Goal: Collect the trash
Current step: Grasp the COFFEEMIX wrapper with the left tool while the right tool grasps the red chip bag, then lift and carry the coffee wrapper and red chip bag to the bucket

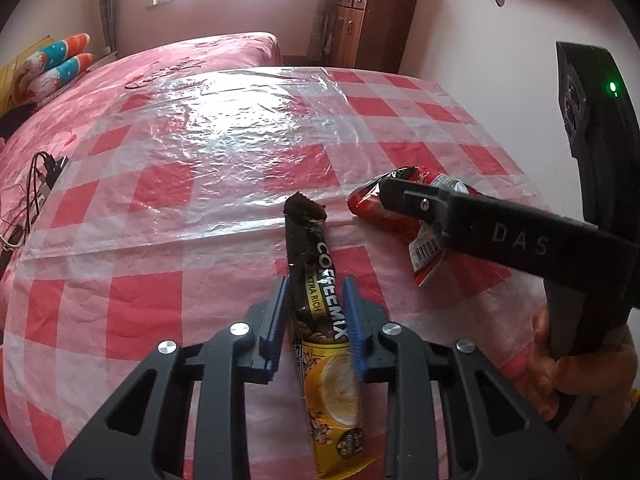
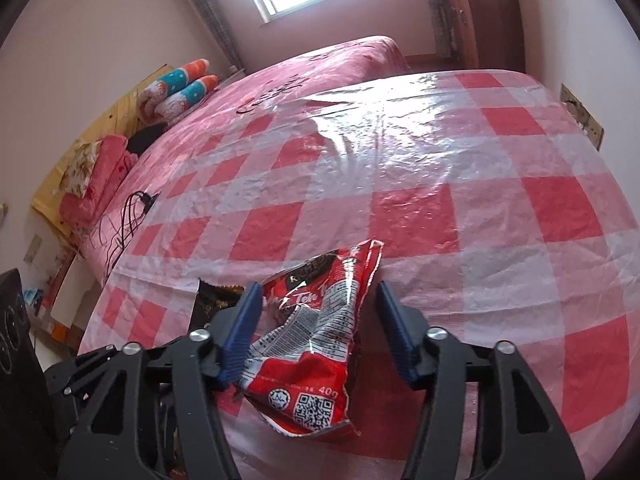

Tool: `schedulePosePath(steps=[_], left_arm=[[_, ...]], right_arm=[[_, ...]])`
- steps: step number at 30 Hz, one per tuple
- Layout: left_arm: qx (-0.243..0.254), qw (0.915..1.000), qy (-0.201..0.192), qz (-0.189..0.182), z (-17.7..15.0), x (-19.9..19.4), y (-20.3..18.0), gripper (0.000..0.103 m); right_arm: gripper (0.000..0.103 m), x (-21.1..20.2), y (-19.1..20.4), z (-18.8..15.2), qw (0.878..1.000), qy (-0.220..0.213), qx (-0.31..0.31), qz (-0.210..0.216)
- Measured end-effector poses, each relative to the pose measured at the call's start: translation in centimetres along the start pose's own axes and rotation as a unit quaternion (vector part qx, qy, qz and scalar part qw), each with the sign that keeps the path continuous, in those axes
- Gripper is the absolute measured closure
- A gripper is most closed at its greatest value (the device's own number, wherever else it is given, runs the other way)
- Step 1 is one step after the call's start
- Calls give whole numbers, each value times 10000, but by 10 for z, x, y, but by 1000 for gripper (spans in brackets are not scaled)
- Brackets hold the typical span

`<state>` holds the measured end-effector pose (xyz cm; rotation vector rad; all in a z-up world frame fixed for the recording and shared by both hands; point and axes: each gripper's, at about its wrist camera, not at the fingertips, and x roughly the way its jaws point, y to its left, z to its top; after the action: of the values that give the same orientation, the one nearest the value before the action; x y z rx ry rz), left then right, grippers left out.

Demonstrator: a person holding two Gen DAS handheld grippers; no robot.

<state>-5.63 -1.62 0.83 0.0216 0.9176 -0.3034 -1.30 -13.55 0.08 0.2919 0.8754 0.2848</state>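
A long brown and yellow Coffeemix sachet (image 1: 320, 312) lies on the checked plastic tablecloth (image 1: 224, 152), torn at its far end. My left gripper (image 1: 316, 286) is open with a blue finger on each side of the sachet, close to it. A crumpled red snack wrapper (image 2: 316, 344) lies to the right of the sachet. My right gripper (image 2: 318, 292) is open and straddles the wrapper. In the left wrist view the right gripper (image 1: 404, 196) hangs over the wrapper (image 1: 420, 240). The sachet's torn end (image 2: 212, 300) shows left of the right gripper's left finger.
The red and white checked tablecloth (image 2: 440, 184) covers the table, which meets a pink bed (image 2: 304, 64) behind. Black cables and a charger (image 1: 40, 184) lie at the table's left edge. Pillows (image 2: 180, 88), a wooden cabinet (image 1: 372, 20) and a window stand further back.
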Motion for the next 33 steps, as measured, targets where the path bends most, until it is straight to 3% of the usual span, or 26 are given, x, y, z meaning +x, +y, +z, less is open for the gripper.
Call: schedulePosePath(steps=[5,19,33], left_arm=[[-91,9999,-32,-128,-2,-2,6,77],[-545,9971,-82,-518,-8,-7,31,80],[-989,9929,-379,-539,-18,-39,75,80]], right_arm=[[60,2,5,0,10000,11,-73,34],[63,-8,7,0,9996,-247,-148,21],[64,-18,33,-2,9984,-447,-332,-36]])
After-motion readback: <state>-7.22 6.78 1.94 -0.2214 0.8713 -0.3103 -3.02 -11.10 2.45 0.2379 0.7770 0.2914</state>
